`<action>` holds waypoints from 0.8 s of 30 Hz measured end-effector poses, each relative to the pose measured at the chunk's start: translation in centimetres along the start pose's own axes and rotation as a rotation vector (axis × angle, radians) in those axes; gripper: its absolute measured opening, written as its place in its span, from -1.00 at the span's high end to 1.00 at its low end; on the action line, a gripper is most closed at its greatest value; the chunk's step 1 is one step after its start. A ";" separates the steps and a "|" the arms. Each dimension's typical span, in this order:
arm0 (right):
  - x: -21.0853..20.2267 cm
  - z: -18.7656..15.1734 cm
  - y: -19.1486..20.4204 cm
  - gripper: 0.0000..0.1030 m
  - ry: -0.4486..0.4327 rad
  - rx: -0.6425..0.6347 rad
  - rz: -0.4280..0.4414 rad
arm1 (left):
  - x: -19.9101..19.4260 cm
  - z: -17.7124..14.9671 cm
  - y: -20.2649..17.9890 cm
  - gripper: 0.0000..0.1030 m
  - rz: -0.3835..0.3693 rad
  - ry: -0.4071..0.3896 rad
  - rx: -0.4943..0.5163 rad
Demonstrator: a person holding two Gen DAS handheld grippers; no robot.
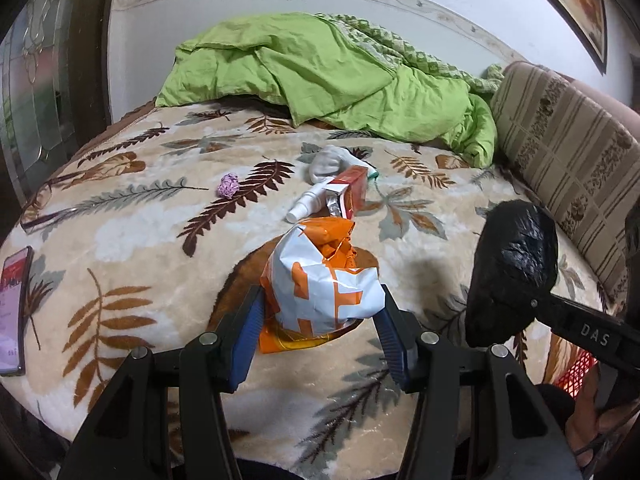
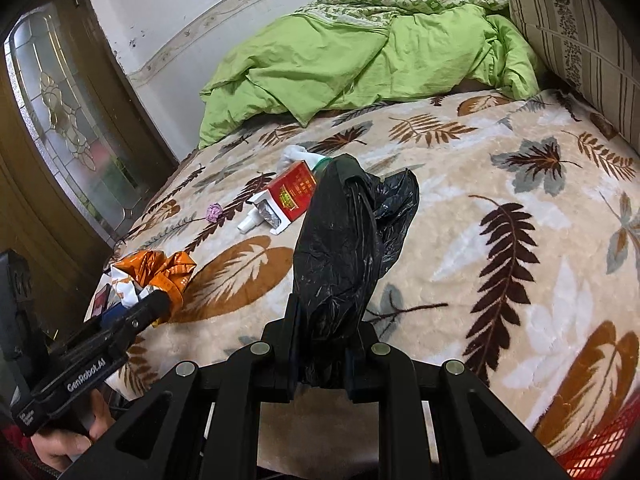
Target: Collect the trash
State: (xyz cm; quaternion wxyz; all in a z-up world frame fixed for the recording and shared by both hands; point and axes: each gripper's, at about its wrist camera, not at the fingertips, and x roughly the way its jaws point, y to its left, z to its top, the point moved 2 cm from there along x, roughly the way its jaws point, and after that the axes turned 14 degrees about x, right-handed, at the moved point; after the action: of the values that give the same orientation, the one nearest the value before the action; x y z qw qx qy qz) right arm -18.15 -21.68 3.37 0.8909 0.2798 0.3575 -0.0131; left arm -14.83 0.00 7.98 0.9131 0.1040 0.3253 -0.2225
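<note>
Red carton (image 1: 349,192), white bottle (image 1: 306,203), sock (image 1: 329,163) beyond wrapper-holding left tongs (image 1: 320,320).

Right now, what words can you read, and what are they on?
"DAS": on the right gripper, on its black side.
"GenRobot.AI": on the left gripper, on its side.
Small white label under it: too small to read.
Red box: gold print, too blurred.
Phone screen: blurred.

1 wrapper (image 1: 320,280), 1 bag (image 2: 344,248), 1 carton (image 1: 350,190), 1 btl (image 1: 306,204).
</note>
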 end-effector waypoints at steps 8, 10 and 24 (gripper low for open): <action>0.1 0.0 -0.1 0.66 0.005 0.008 -0.003 | -0.5 0.0 -0.6 -0.03 0.008 0.016 0.018; 0.0 0.1 -0.2 0.66 0.007 0.010 -0.003 | -0.5 0.0 -0.6 -0.03 0.008 0.017 0.021; -0.7 -0.5 -0.4 0.65 0.007 0.010 -0.007 | -1.2 -0.1 -1.7 -0.04 0.031 0.029 0.078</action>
State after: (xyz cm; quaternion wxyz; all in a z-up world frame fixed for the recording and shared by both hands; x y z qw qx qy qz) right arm -19.07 -21.82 3.30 0.8881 0.2830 0.3617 -0.0172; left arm -16.49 -1.09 8.59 0.9069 0.1480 0.3279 -0.2192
